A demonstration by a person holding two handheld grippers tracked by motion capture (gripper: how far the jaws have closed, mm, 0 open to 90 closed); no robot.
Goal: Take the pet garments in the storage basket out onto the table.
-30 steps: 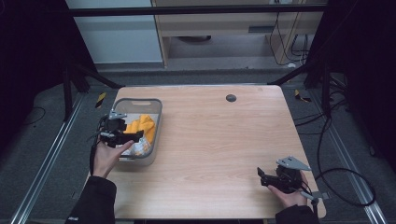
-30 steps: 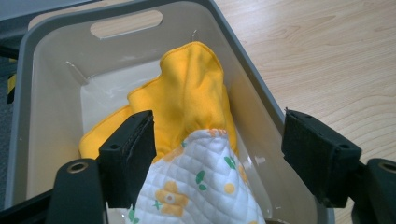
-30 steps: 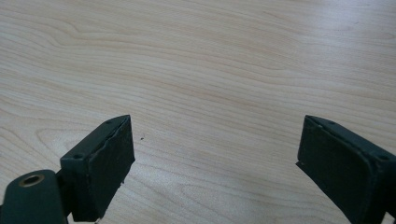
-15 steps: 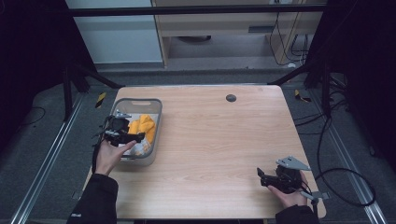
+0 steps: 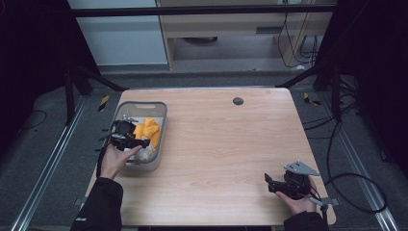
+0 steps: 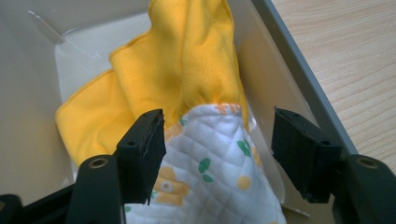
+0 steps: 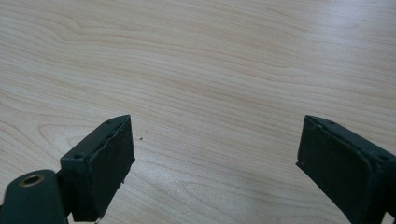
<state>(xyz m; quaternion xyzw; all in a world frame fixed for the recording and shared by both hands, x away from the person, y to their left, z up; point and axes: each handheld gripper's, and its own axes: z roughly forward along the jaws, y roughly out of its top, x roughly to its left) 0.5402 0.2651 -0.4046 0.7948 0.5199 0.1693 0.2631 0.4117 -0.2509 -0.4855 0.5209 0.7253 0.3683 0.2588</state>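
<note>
Two cloths in one grey plastic bin (image 5: 162, 126) — a quilted one (image 6: 210, 182) between the left gripper's (image 6: 217, 140) closing, spread jaws, a smooth yellow one (image 6: 177, 70) beyond. The right gripper (image 7: 215, 154) gapes over wood.

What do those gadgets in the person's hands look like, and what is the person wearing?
Each hand carries a black two-jaw tool: the left gripper and the right gripper, with blocky black pads. A grey three-cornered plate tops the right one, and a black cable trails off. The sleeves are black.
</note>
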